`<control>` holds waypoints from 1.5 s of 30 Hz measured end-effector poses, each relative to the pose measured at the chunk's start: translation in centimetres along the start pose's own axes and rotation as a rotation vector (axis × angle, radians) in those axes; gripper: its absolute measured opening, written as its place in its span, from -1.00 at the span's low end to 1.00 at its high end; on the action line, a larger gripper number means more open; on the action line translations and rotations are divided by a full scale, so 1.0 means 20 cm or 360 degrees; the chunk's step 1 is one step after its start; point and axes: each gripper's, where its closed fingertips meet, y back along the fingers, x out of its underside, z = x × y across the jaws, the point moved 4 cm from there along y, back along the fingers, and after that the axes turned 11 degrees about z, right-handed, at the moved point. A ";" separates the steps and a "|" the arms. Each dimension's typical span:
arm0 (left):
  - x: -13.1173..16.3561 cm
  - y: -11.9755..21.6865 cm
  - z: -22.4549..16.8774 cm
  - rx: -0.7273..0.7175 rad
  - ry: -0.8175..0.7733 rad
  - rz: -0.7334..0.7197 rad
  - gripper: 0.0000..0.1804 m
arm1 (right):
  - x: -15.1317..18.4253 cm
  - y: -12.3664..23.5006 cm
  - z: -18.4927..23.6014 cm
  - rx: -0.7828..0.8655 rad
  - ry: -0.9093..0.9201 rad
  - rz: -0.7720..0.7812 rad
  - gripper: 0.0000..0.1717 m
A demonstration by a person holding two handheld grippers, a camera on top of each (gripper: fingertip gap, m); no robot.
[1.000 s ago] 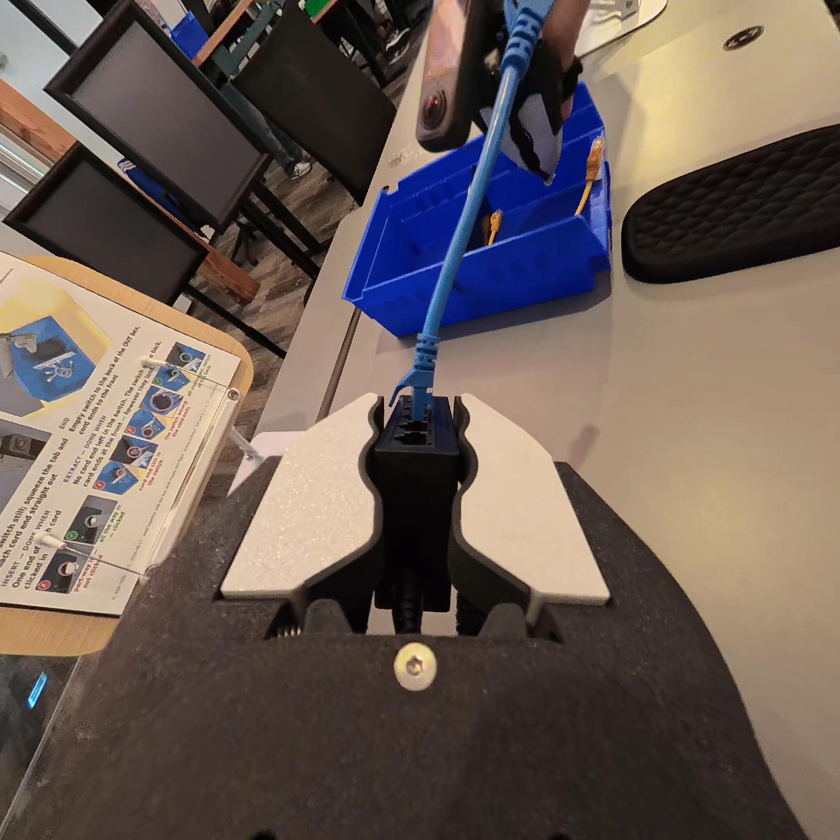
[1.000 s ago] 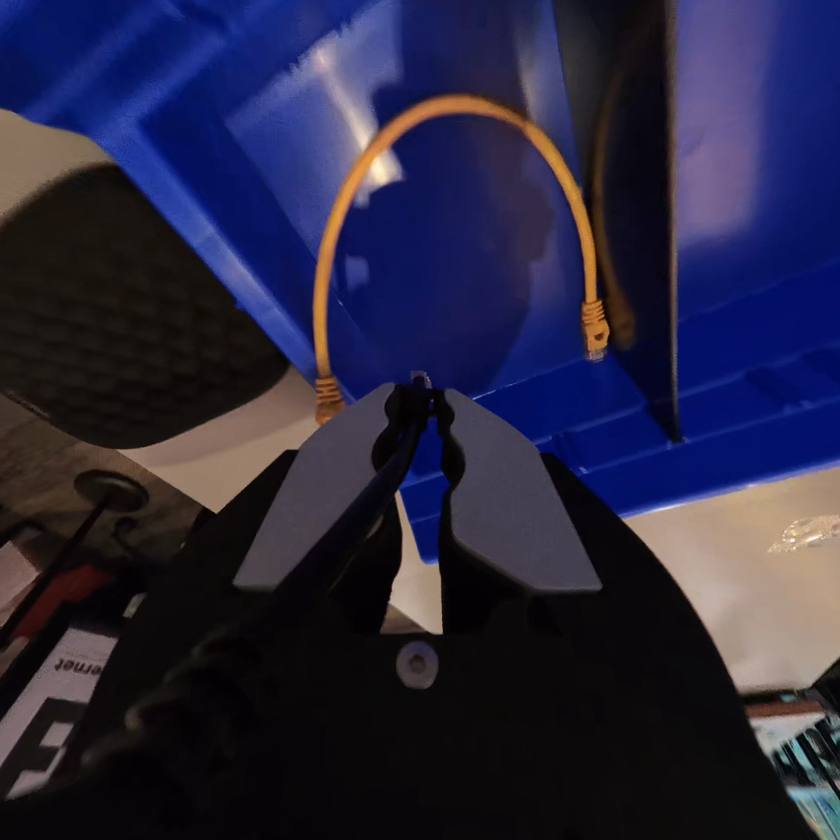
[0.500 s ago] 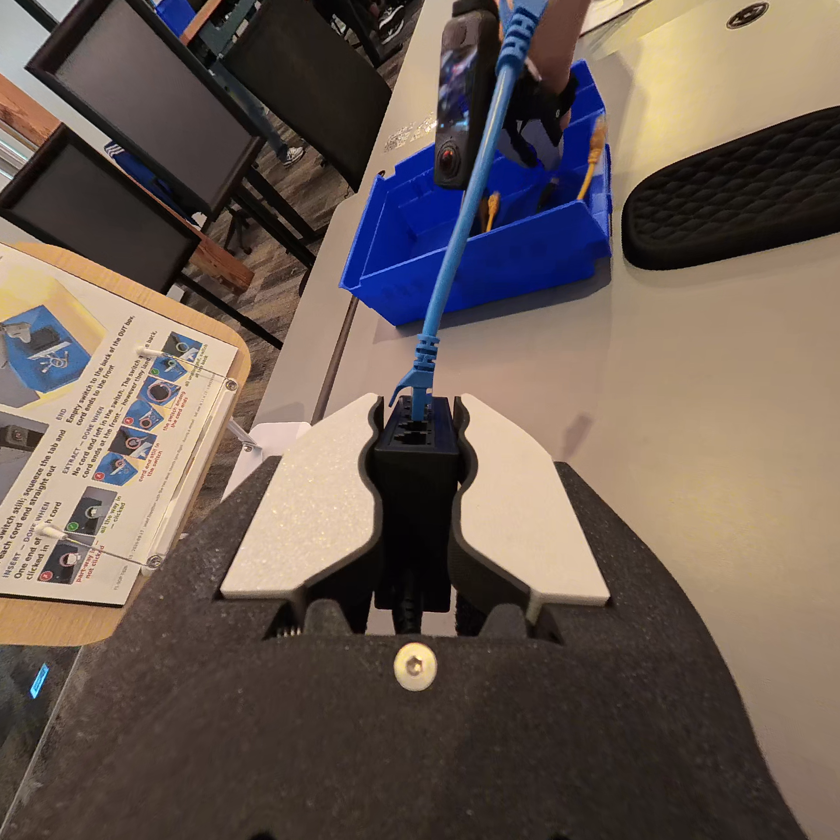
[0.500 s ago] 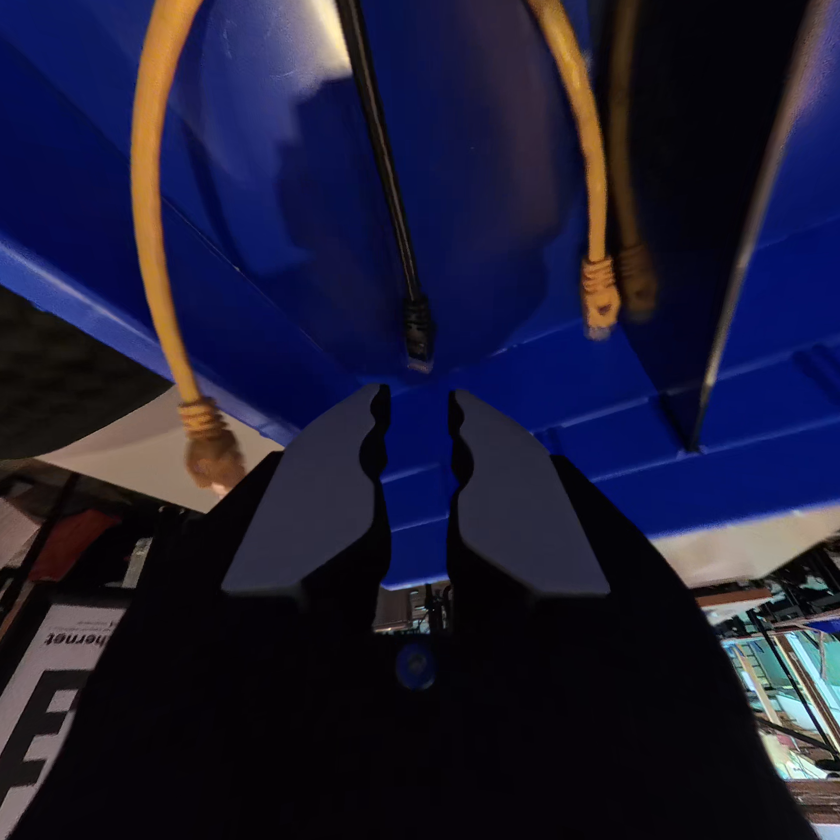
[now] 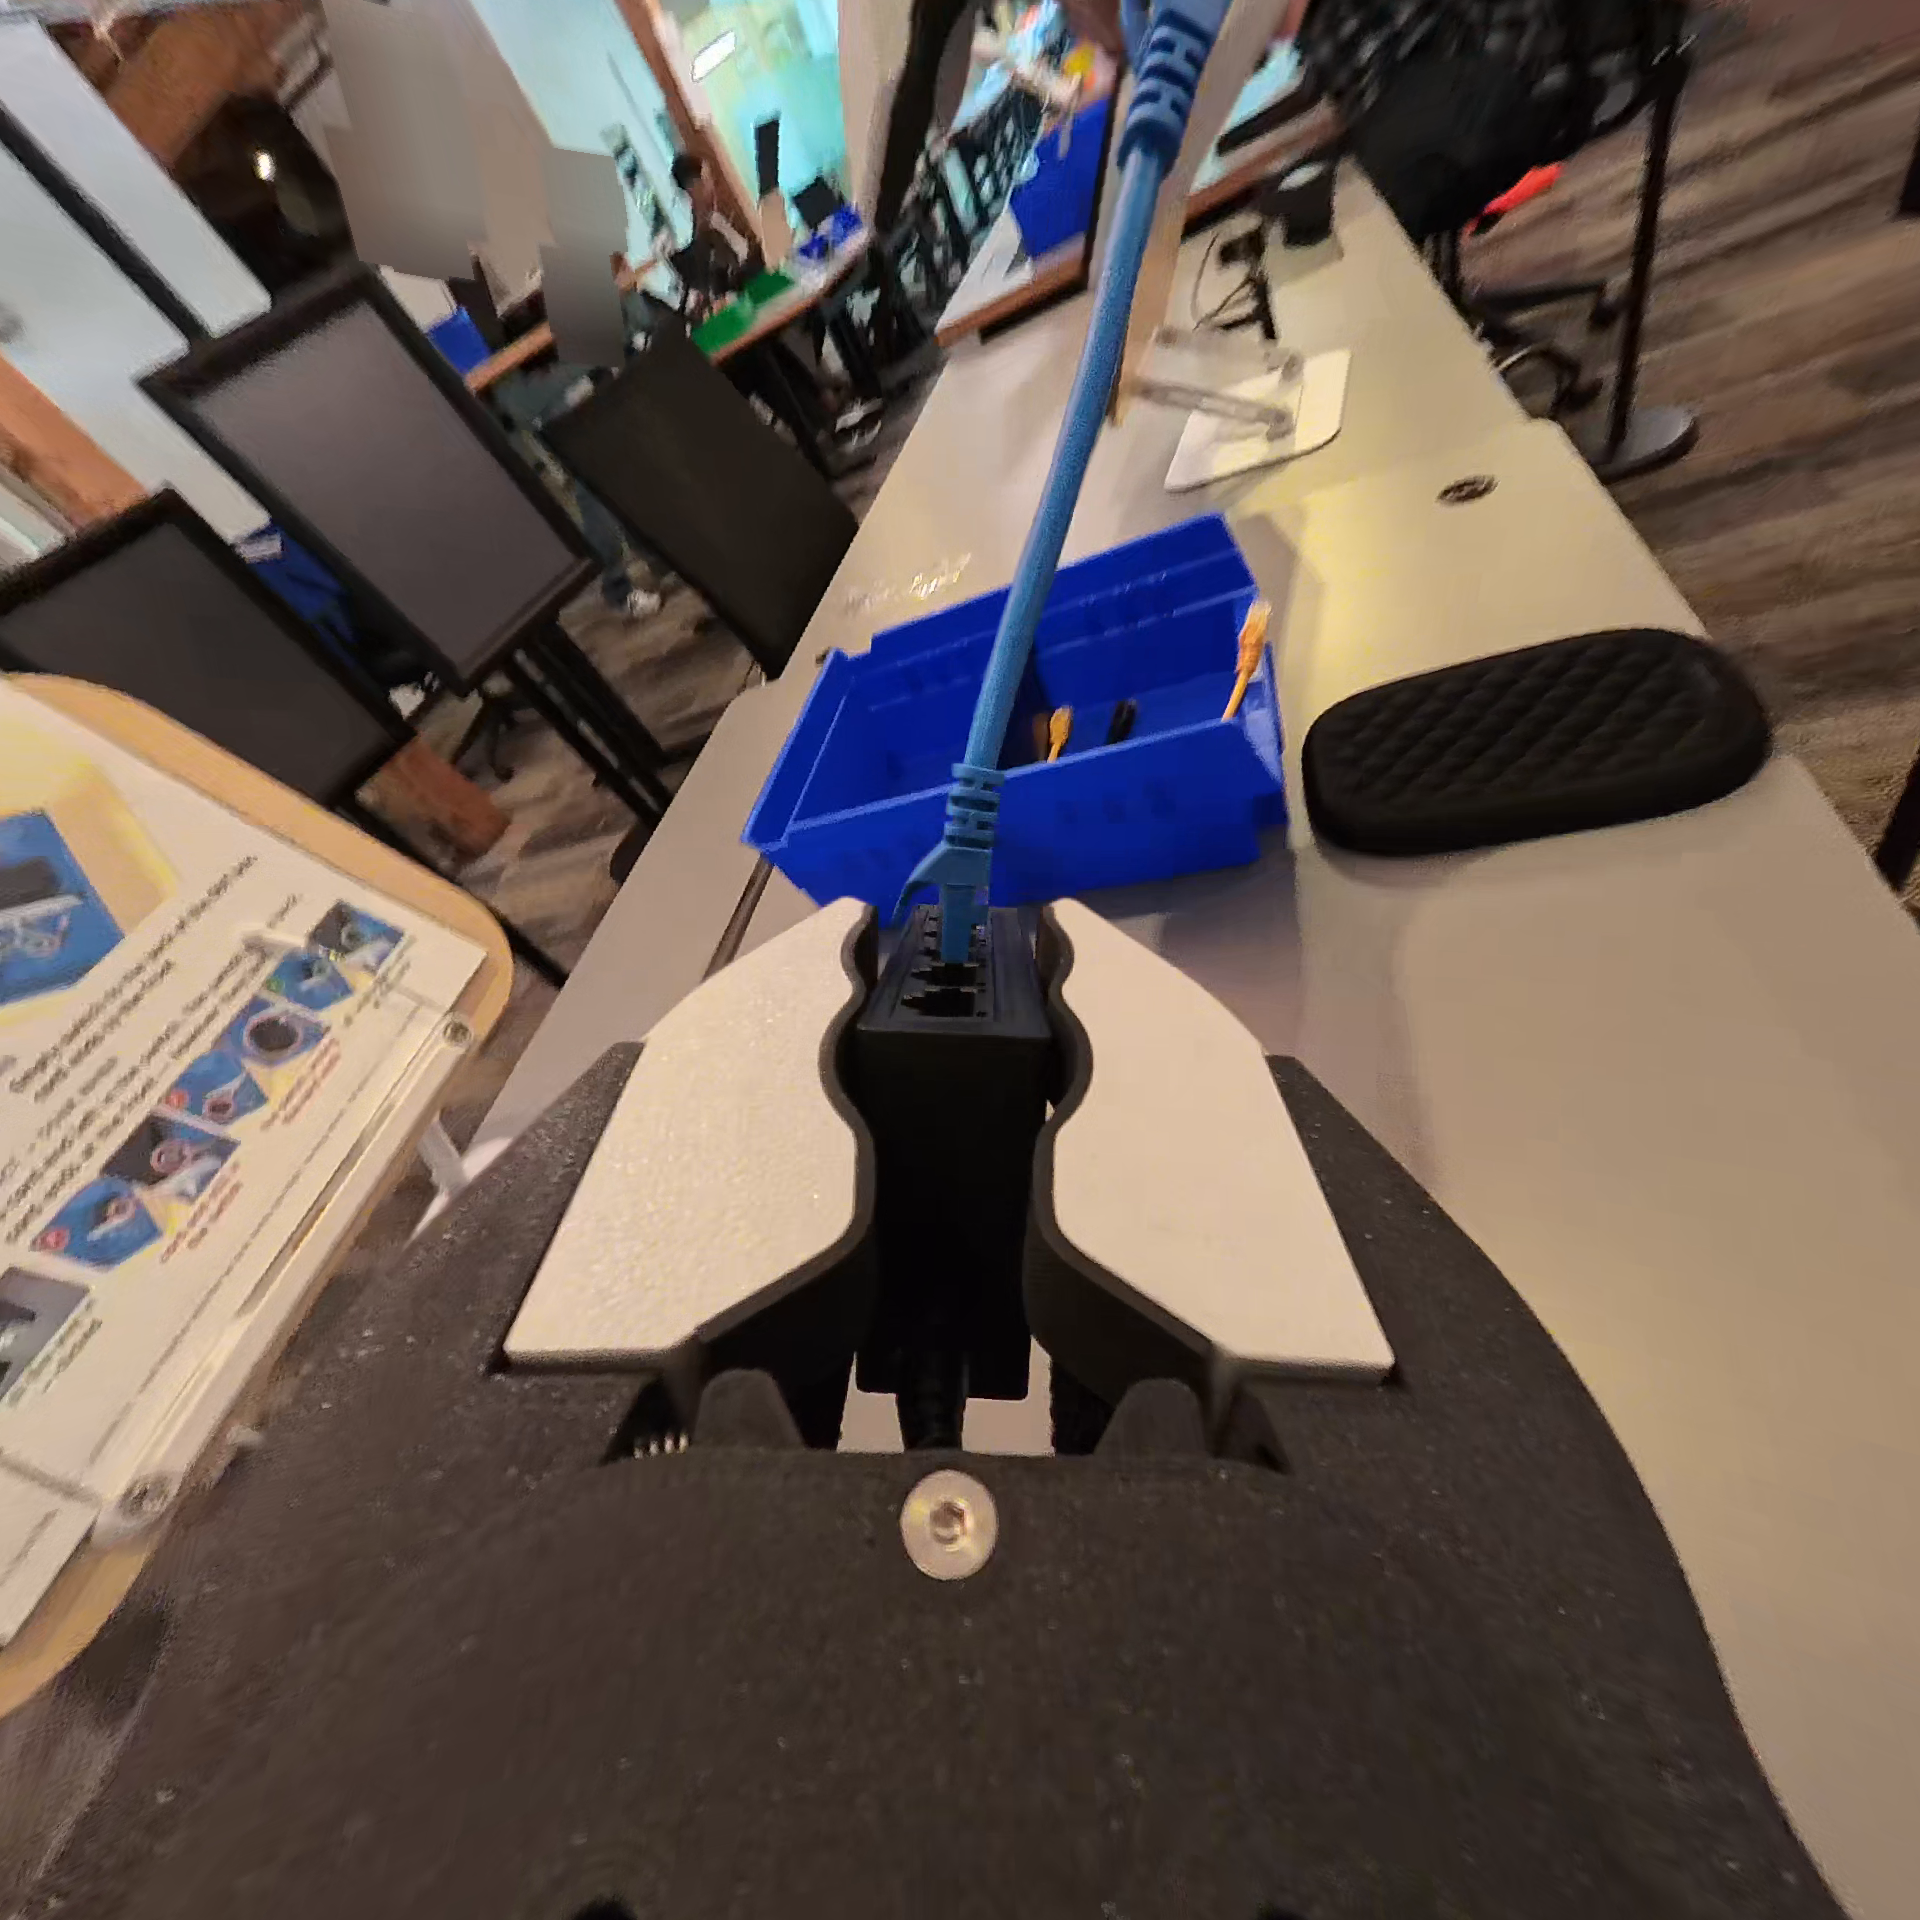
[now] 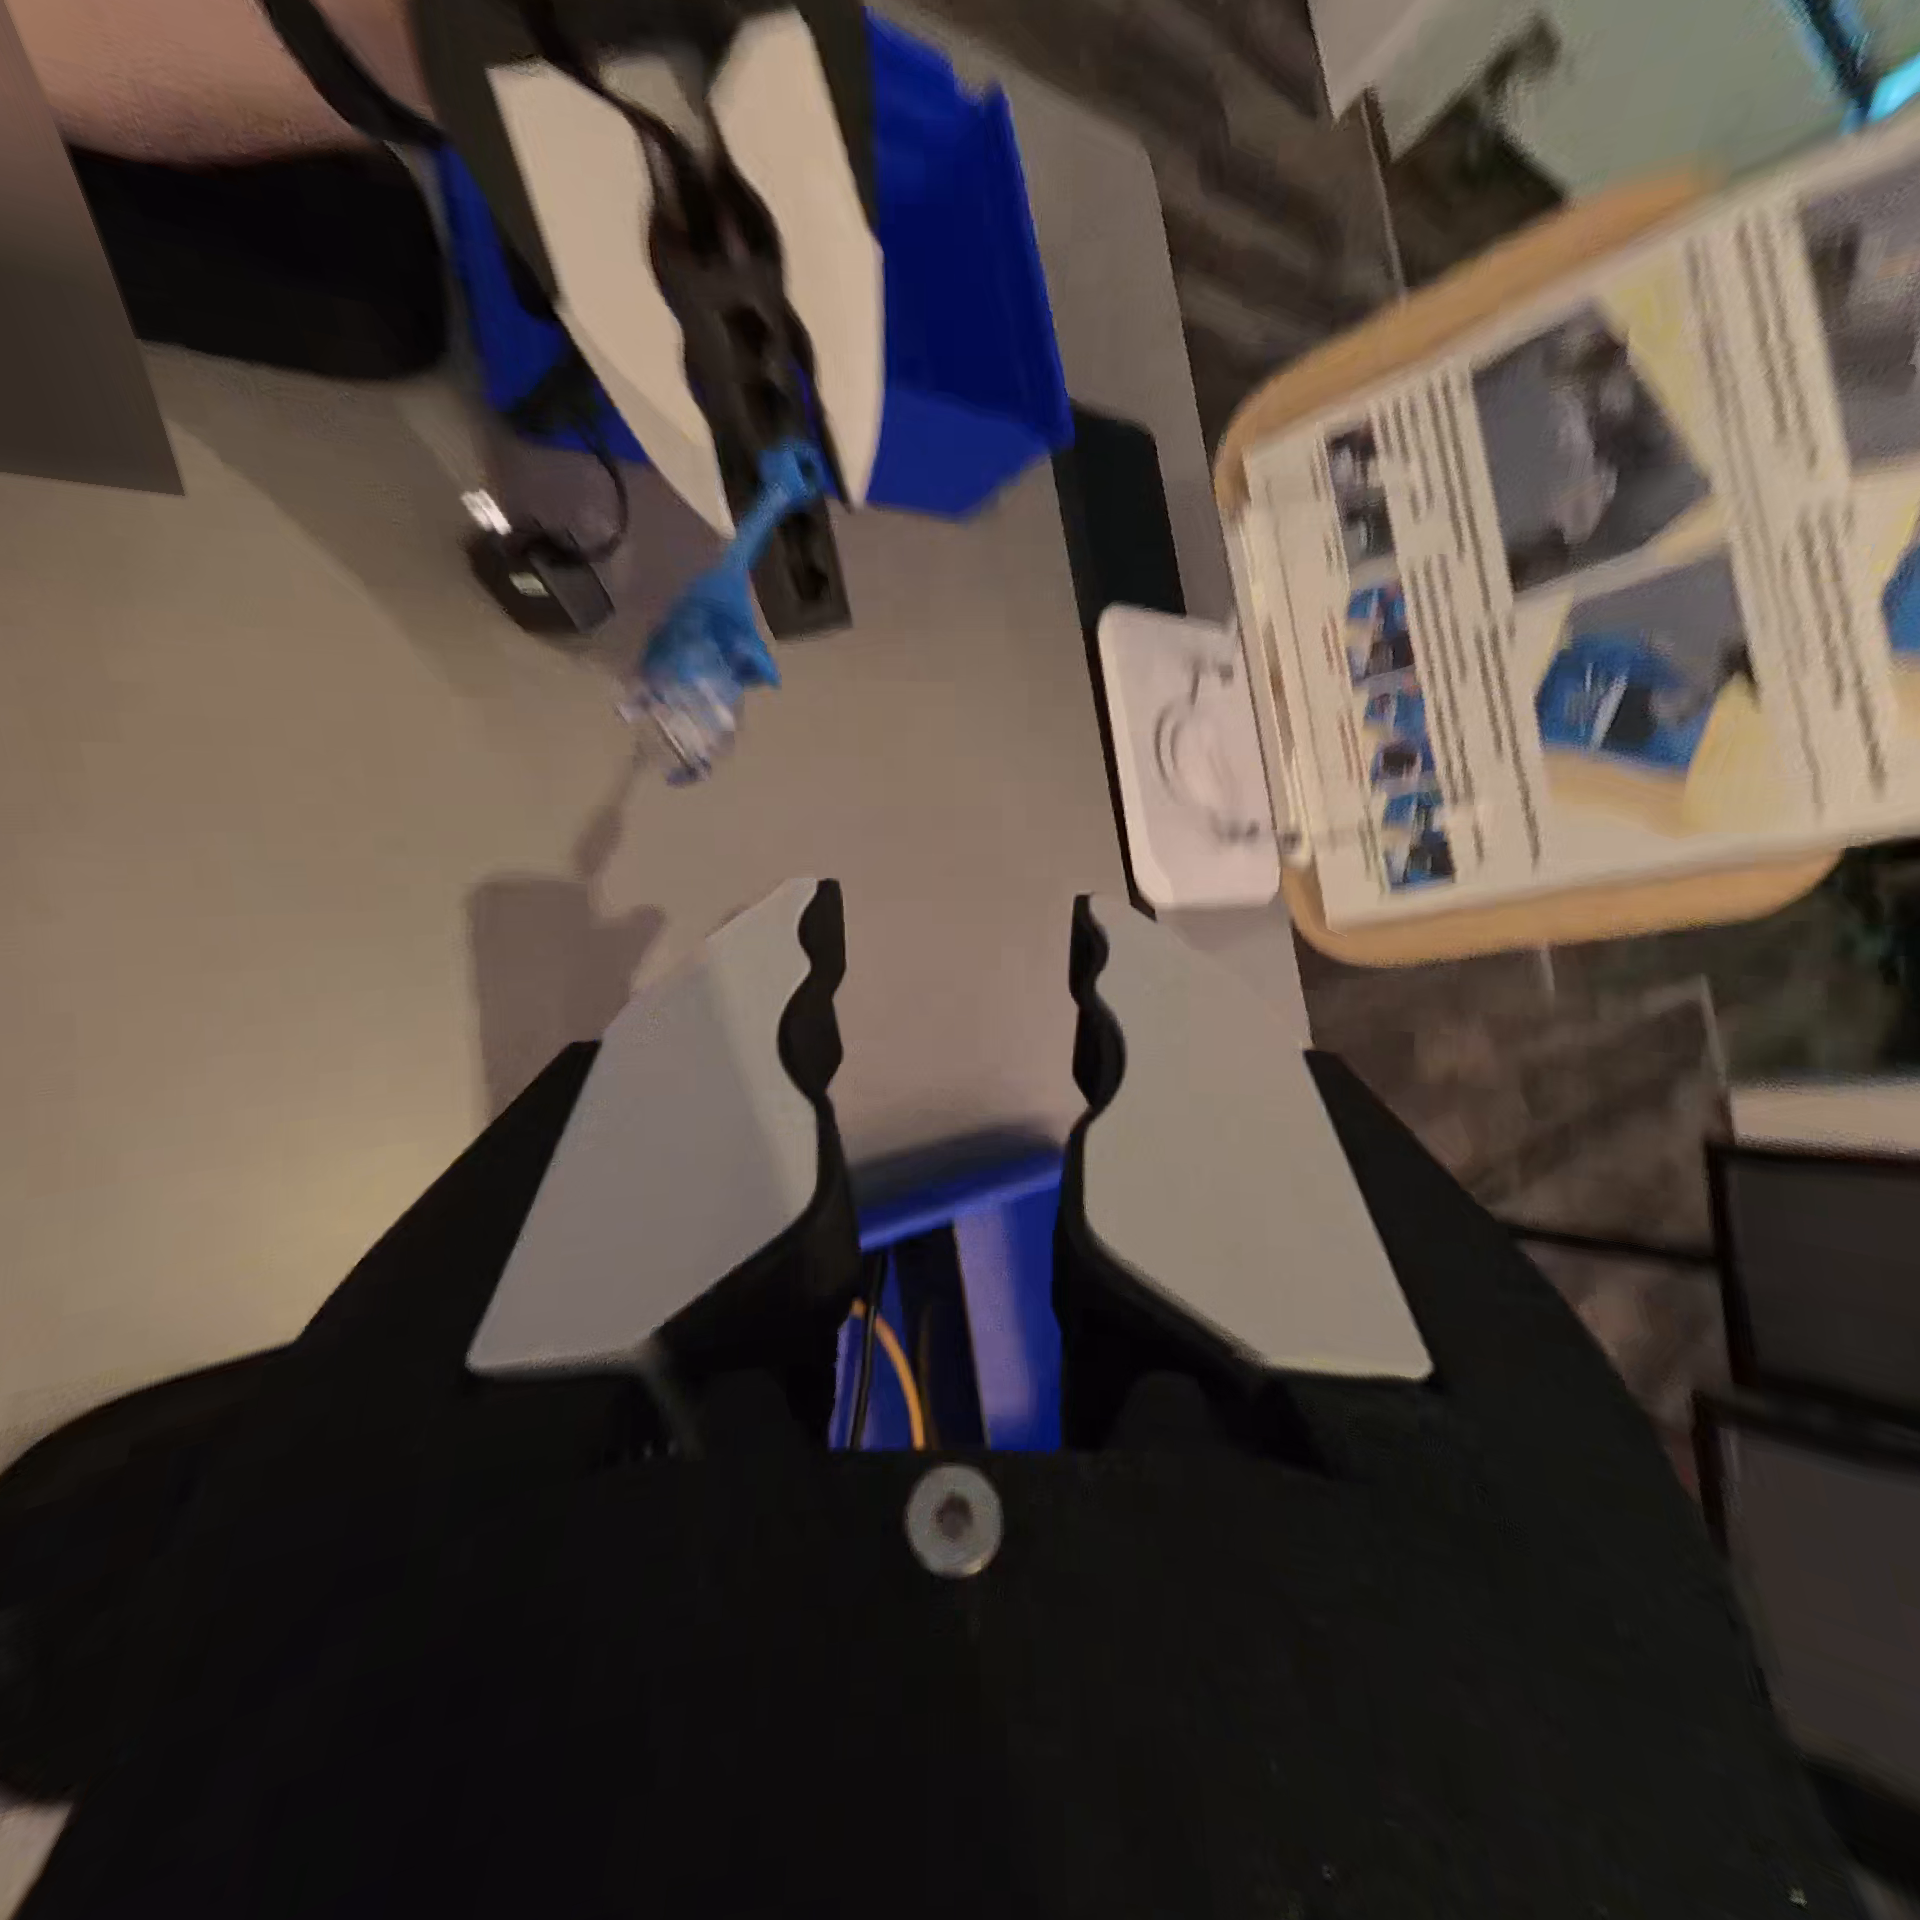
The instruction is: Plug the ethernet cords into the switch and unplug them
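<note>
- Clamping the black switch (image 5: 951,1049) between both pads, the left gripper (image 5: 951,935) holds it above the desk (image 5: 1558,1143).
- A blue ethernet cord (image 5: 1049,540) is plugged into one of the switch's far ports, its free end hanging in the air.
- The right gripper (image 6: 951,914) is spread wide, nothing between its fingers.
- Orange and black cords lie in the blue bin (image 5: 1122,810), near the desk's left edge.

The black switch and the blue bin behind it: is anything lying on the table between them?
Left wrist view: nothing lies on that bare table strip; only the blue cord rises over it from the switch past the bin.
</note>
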 end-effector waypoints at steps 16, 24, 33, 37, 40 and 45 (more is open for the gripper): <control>-0.10 0.07 -0.06 0.0028 -0.0053 -0.0197 -0.69 | -0.43 -0.31 0.24 -0.0227 0.0257 -0.0462 -0.72; -0.10 0.07 -0.05 0.0004 -0.0063 -0.0190 -0.56 | -0.42 -0.32 0.21 -0.0140 0.0305 -0.0397 -0.98; -0.05 0.01 -0.03 -0.0040 -0.0074 -0.0171 -0.48 | -0.38 -0.36 0.18 -0.0140 0.0303 -0.0333 -0.99; 0.00 -0.01 -0.02 0.0043 -0.0003 -0.0103 -0.46 | -0.39 -0.34 0.17 -0.0108 0.0337 -0.0328 -0.99; 0.02 -0.05 -0.03 0.0129 0.0052 -0.0112 -0.46 | -0.39 -0.32 0.16 -0.0105 0.0349 -0.0325 -0.99; 0.05 -0.15 -0.06 0.0141 0.0063 -0.0120 -0.37 | -0.40 -0.33 0.16 -0.0120 0.0375 -0.0297 -0.99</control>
